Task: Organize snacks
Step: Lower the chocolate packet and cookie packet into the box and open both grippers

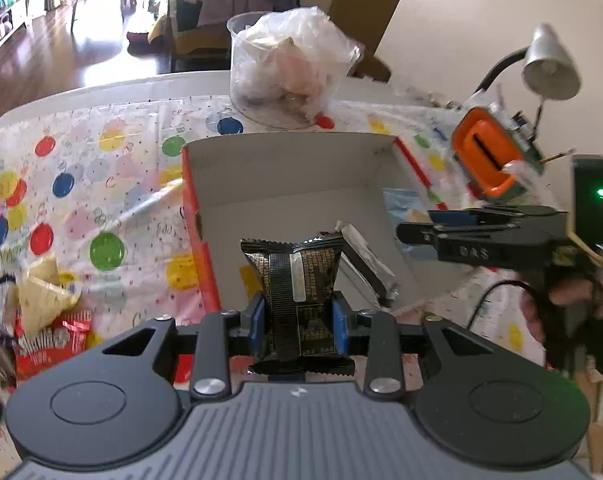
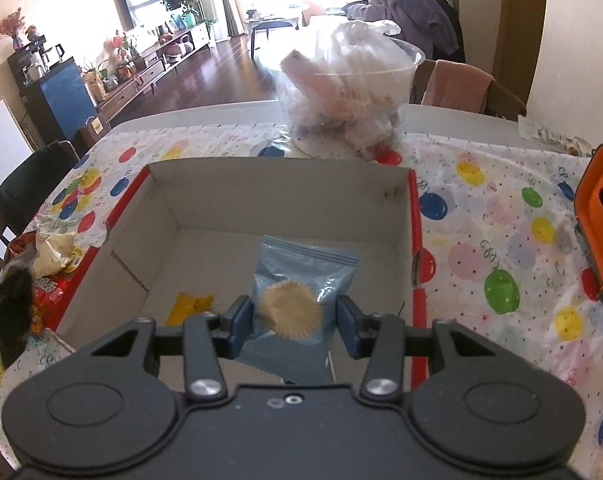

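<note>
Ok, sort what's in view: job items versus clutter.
Job:
- black snack packet in left tool
- blue snack packet in right tool
- cardboard box
- yellow snack in box

Lying about:
- desk lamp
- orange container
- plastic tub of bags

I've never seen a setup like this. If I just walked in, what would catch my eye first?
Probably the two black handheld grippers, each pinching a snack over an open cardboard box with red edges: the left gripper holds a black-and-gold packet, the right gripper a pale blue packet with a round cake inside. Next, the balloon-print tablecloth, and the clear tub stuffed with plastic bags behind the box.
</note>
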`<state>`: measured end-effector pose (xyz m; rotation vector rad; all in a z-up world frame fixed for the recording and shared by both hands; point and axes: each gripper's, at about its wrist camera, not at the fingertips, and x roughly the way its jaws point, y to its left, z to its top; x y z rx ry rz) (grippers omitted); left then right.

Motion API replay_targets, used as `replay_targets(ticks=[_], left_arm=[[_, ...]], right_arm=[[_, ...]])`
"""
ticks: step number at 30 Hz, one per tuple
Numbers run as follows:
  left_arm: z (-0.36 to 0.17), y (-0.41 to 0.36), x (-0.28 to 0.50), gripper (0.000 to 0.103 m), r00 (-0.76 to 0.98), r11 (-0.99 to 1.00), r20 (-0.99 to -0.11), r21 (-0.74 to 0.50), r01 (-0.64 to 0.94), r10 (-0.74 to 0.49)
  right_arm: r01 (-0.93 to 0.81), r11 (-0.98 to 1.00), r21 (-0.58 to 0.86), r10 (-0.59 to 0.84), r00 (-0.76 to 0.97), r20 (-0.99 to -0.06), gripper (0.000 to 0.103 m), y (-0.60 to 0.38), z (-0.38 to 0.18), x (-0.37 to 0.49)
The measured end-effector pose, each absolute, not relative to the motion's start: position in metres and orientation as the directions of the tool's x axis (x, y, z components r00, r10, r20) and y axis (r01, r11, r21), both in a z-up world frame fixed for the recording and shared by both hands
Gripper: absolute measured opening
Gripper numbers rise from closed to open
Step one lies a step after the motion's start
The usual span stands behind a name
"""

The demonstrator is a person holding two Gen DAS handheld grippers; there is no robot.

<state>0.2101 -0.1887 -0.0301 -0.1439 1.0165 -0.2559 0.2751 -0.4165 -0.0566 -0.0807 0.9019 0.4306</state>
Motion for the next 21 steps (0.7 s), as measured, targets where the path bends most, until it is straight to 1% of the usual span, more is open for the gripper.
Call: replay_targets(ticks=[9, 13, 18, 21], left_arm=[[-0.06, -0.219, 0.281, 0.033, 0.409, 0.984, -0.895, -0.166, 0.066, -0.178], [-0.077, -0.228, 0.306, 0.033, 0.359, 0.987, -0.92, -0.145, 0.065, -0.159], [-0.096, -0.241, 0.33, 0.033, 0.309, 0.994, -0.945, -0.086, 0.071, -0.104], [-0.108, -0.246, 0.341, 0.033, 0.251, 0.995, -0.964, -0.071, 0.067, -0.086]], right_arm=[[-0.43, 0.901, 0.06, 0.295, 0.507, -0.81, 0.044, -0.407, -0.071, 0.29], [-0.447, 0.893, 0.051, 0.286, 0.478, -0.83, 0.044, -0.401, -0.08, 0.301], [-0.496, 0.868, 0.032, 0.278, 0.43, -0.859, 0.044, -0.389, -0.091, 0.308], [-0.504, 0.864, 0.023, 0.264, 0.412, -0.872, 0.044, -0.384, -0.095, 0.312]])
